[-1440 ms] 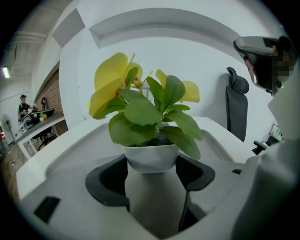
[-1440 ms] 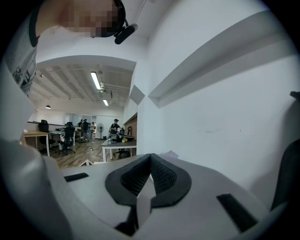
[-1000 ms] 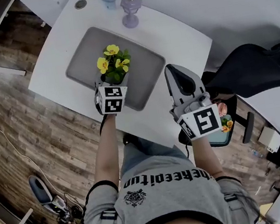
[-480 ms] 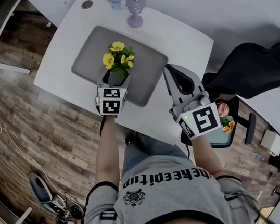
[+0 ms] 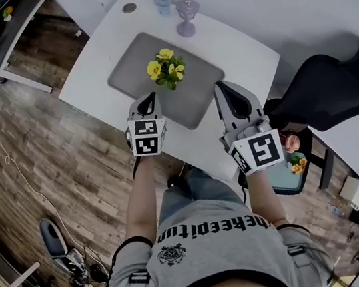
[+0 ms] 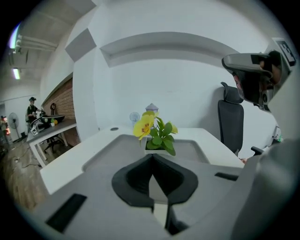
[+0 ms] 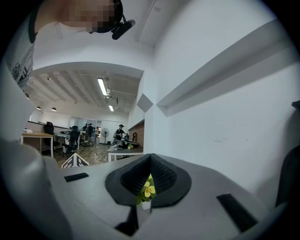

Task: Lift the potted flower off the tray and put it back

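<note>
– Leaves are covering most of the pot (image 6: 153, 150), aren't they?

– Yes. In the head view the flower (image 5: 166, 69) is hiding it entirely. In the left gripper view only a white sliver is peeking out above the tong tips. The flower is standing upright in the middle of the tray (image 5: 132, 66), on the worktop (image 5: 90, 69).

– And the hands?

– Both are sitting under the marker cubes (image 5: 146, 136), so I'm not seeing them. The left forearm (image 5: 141, 199) is stretching bare towards the tray. The right forearm (image 5: 263, 194) is showing only a short stretch below its cube.

– Left tongs (image 5: 148, 100)?

– Their jaws have just been closing and are meeting at the tips, with nothing between them. They're pointing at the flower, tips at the tray's near rim, apart from the plant.

– Right tongs (image 5: 222, 87)?

– Pressed together too, and empty. The flower is only showing far off through the slit below the tips. They're hovering just beside the tray's right corner.

– Anything unclear?

– People (image 7: 121, 131) are standing in the background, too small to make out.
</note>
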`<state>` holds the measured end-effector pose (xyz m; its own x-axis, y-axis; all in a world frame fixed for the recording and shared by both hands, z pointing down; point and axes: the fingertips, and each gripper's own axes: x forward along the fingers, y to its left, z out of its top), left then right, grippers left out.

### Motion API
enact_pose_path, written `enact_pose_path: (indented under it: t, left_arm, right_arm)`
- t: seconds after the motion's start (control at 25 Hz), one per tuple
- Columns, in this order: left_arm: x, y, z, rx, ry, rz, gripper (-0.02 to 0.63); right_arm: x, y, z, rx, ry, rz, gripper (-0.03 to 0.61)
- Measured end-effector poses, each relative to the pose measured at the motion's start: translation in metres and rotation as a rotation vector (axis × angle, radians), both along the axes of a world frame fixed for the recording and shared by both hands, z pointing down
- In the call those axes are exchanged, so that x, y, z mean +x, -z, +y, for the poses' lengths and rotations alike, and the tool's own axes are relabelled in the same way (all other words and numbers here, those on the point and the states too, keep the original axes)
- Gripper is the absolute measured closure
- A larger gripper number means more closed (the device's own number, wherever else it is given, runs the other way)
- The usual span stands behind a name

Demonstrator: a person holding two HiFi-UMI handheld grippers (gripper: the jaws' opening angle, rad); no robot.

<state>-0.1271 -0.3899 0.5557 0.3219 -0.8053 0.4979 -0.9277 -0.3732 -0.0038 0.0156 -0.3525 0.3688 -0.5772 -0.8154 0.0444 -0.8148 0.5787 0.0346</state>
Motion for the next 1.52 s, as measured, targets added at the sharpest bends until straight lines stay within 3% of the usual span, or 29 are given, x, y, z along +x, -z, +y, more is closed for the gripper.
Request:
enact_pose_path:
  t: [0.84, 1.52]
  left_arm:
    - [-0.034, 0.148, 0.094, 0.32, 0.033, 0.117, 0.611]
    - [-0.053, 0.243, 0.167, 0.564, 0.046, 0.18, 0.611]
  right_arm:
    - [-0.033, 0.043, 0.068, 0.084, 0.013, -0.015, 0.577]
    - [-0.028, 0.08, 0.129, 0.171, -0.029, -0.022, 0.575]
